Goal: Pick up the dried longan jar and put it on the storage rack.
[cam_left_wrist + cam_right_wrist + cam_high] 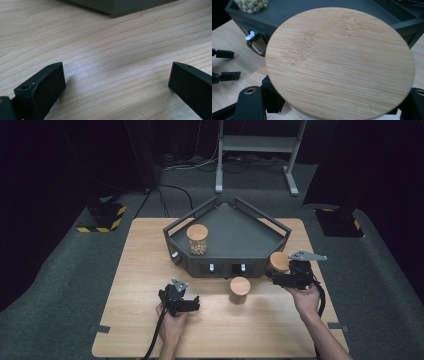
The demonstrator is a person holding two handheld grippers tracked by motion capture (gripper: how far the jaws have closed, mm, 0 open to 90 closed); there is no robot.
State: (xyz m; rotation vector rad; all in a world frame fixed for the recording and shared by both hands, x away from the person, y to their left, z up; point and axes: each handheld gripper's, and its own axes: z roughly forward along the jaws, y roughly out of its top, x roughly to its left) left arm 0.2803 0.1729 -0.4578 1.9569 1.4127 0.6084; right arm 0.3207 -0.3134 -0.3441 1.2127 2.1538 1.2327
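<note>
A jar with a round wooden lid [280, 261] is lifted just off the table at the tray's front right corner, and my right gripper [280, 275] is shut on it below the lid. In the right gripper view the lid [339, 62] hides most of the jar, with my right gripper [332, 105] clamped beneath it. My left gripper [194, 304] rests low over the table at front left. Its jaws stand wide open in the left gripper view, with bare wood between them [117, 82]. It also appears far off as the left gripper [227, 64].
A dark grey five-sided tray [235, 235] stands at the table's back centre, with white knobs on its front wall. Inside it at the left is a jar of pale beads [197, 240]. Another lidded jar [240, 287] stands on the table before the tray.
</note>
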